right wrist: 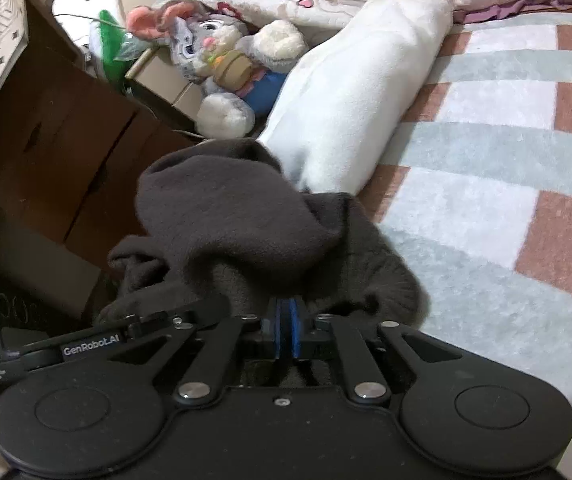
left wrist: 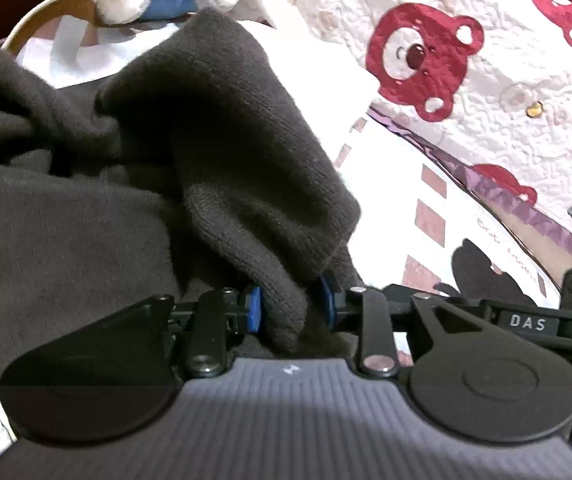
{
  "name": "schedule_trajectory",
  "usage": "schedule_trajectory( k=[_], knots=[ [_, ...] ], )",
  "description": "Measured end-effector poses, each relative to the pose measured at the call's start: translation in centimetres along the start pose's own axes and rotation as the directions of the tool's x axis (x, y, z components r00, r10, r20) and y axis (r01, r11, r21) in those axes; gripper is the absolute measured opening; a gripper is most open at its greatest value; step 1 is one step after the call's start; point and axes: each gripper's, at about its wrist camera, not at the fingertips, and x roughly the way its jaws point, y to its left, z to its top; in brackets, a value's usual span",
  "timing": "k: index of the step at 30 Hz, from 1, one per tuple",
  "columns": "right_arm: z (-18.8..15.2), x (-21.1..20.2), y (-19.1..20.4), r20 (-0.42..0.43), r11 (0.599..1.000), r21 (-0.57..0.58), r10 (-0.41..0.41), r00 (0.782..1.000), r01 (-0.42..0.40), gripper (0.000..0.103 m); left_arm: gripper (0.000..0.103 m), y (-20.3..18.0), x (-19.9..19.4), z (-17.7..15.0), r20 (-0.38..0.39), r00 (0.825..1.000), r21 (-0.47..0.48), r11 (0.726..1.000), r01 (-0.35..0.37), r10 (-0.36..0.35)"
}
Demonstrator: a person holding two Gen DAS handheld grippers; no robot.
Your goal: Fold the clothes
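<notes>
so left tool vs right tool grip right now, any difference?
Left tool: blue pads stand apart with a thick bunch of the dark knit garment between them. Right tool: pads nearly meet, pinching only a thin fold of the garment. Both are clamped on the same garment, over the bed.

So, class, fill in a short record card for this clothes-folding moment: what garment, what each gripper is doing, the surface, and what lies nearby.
garment: dark brown knit sweater, bunched, not yet folded flat
left gripper: shut on a thick fold of the sweater
right gripper: shut on a thin edge of the sweater
surface: checked blanket
nearby: white pillow, plush rabbit, cardboard box, bear-print quilt
</notes>
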Motion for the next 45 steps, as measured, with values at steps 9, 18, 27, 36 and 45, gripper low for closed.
schedule_trajectory(
  k=[9,18,27,36,45],
  knots=[
    [-3.1,0.9,3.3,-0.083,0.975,-0.224,-0.033,0.996,0.014,0.067,0.061,3.8,-3.2,0.8,0.070,0.983,-0.095,0.982,-0.161,0.168],
    [-0.9,5.0,7.0,-0.004,0.881,-0.463,-0.117,0.993,0.102,0.099,0.051,7.1,-7.6,1.3,0.105,0.939,-0.127,0.941,-0.313,0.327],
    [1.9,10.6,3.3,-0.054,0.873,-0.465,-0.195,0.979,0.148,0.102,0.085,10.9,-8.9,1.2,0.081,0.845,-0.165,0.843,-0.512,0.529],
    [3.8,9.7,2.0,-0.142,0.986,-0.108,0.113,0.983,-0.129,0.028,0.037,14.0,-4.5,1.8,-0.016,0.901,-0.173,0.886,-0.429,0.433],
    [4.8,2.7,3.8,0.044,0.976,-0.204,0.087,0.995,-0.076,0.012,0.008,9.6,-8.7,2.7,0.113,0.990,-0.116,0.990,-0.075,0.088]
  ],
)
